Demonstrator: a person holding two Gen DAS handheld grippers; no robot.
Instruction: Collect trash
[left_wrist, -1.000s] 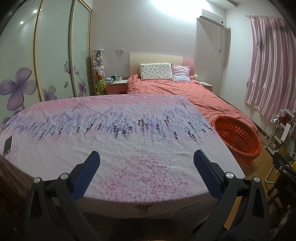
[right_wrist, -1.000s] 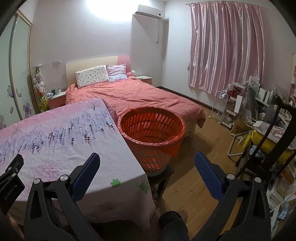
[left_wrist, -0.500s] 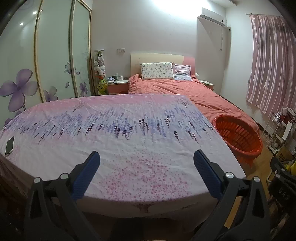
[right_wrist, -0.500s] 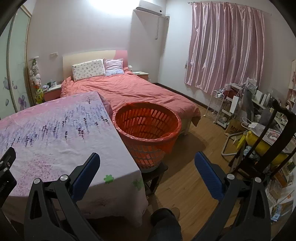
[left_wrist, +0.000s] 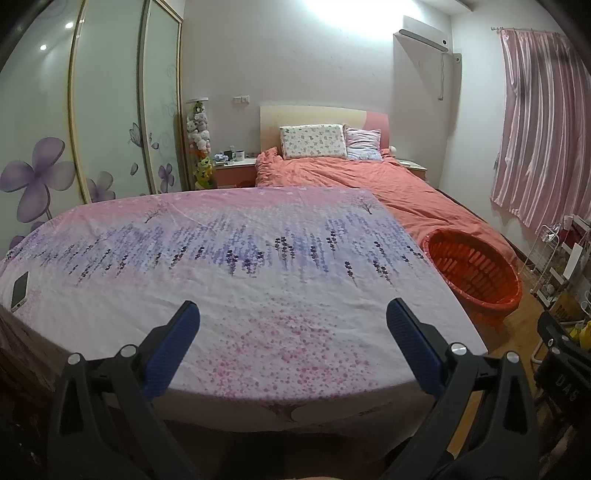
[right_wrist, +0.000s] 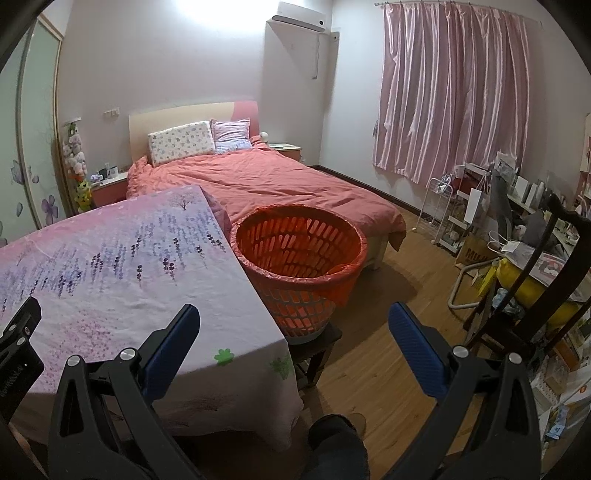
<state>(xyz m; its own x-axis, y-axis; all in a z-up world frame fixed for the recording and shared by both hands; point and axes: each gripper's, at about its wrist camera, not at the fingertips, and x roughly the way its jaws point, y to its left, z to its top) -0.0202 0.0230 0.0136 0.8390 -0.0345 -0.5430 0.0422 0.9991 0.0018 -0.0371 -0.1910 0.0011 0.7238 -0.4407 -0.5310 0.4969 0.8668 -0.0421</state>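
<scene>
Lettering "DAS" on right claw (left_wrist: 565, 373) body; brown bag (right_wrist: 474, 251) print partly legible.

over the past second the right gripper (right_wrist: 293, 319) has swung left and eased back, sliding the basket (right_wrist: 301, 258) toward mid-frame, while in the left view the basket (left_wrist: 476, 273) has drifted slightly right.

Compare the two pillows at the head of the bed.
The white pillow with small floral print is wider and longer than the pink-and-lavender pillow. The white one leans against the cream part of the headboard, the pink one against its pink end, nearer the curtain side. Their patterns also differ: scattered motifs against soft bands. Both stand propped upright, side by side, above the salmon duvet.
</scene>
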